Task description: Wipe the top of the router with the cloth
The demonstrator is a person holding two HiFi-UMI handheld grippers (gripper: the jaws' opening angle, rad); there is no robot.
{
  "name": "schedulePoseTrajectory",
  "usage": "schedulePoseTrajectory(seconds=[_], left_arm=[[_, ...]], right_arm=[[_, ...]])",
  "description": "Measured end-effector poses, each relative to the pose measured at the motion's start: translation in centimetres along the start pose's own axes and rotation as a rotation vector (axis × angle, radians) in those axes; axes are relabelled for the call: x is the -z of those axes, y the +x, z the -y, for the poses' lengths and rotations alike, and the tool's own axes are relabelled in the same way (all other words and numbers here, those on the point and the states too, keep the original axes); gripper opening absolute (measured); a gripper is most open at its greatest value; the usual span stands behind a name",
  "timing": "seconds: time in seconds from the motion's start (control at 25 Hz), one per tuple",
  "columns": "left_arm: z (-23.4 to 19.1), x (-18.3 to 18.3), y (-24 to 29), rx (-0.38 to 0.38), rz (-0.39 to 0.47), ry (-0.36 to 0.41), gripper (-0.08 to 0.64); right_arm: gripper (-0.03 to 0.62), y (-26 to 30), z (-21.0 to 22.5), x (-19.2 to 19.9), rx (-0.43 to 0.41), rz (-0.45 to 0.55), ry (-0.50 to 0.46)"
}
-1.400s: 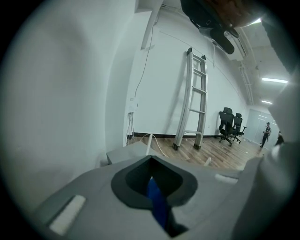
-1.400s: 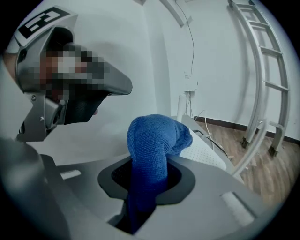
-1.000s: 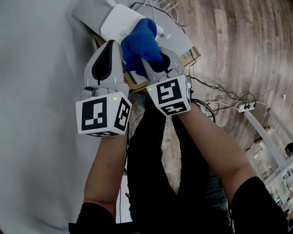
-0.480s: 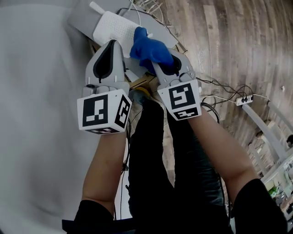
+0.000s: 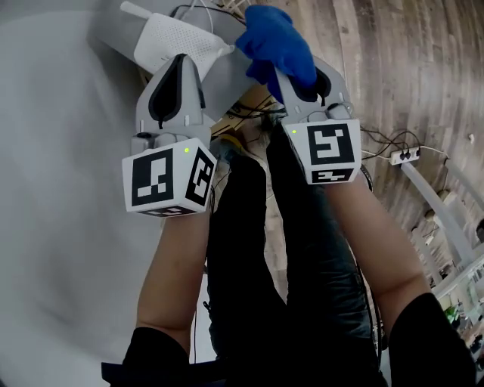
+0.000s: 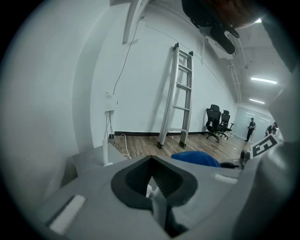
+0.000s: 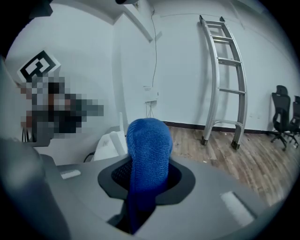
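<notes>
Cloth (image 5: 276, 45) pinched in right gripper (image 5: 293, 75), bunched, just beside router (image 5: 178, 47)

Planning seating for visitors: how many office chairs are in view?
2: one black office chair stands right of the ladder, another just right of it; more may be hidden.

The router (image 5: 175, 45) is a flat white box with a dotted top and a slim white antenna (image 5: 134, 10) at its far left corner. It lies top up and skewed on a grey surface (image 5: 229, 77). The cloth (image 5: 277, 39) is bright blue and knobbly. It is bunched into a rounded wad that stands up out of the right gripper's (image 5: 296, 72) jaws, which are clamped on its lower end. It is just to the right of the router, not on its top.
</notes>
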State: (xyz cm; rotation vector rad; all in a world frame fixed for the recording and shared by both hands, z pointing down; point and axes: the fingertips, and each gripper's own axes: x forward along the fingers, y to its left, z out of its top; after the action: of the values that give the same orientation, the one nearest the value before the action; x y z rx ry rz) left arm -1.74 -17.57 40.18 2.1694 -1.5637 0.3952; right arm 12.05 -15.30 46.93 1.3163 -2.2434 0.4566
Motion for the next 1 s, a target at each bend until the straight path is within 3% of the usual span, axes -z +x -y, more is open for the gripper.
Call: schedulePoseTrajectory(seconds=[0.2,0.52,0.76,1.0], left_arm=[[0.2,1.5,0.7,-0.015,-0.016,-0.003,0.000],[-0.8,4.1,1.8,-0.044,-0.013,-0.029,0.000],[-2.0,4.4,0.6,-0.047,-0.011,-0.042,0.000],[-2.4,0.3,-2.4,-0.028,0.032,-0.030,0.000]], right_arm=[[0.109,1.7,0.5,2.4,-0.035,-0.047,-0.057],[0.109,6.9,-5.6,5.8,-0.159,-0.056,-0.094],[0.109,6.3,-7.1,4.4,-0.176,-0.037,-0.081],[0.109,3.2,-8.1,-0.2,-0.148,-0.004,-0.070]])
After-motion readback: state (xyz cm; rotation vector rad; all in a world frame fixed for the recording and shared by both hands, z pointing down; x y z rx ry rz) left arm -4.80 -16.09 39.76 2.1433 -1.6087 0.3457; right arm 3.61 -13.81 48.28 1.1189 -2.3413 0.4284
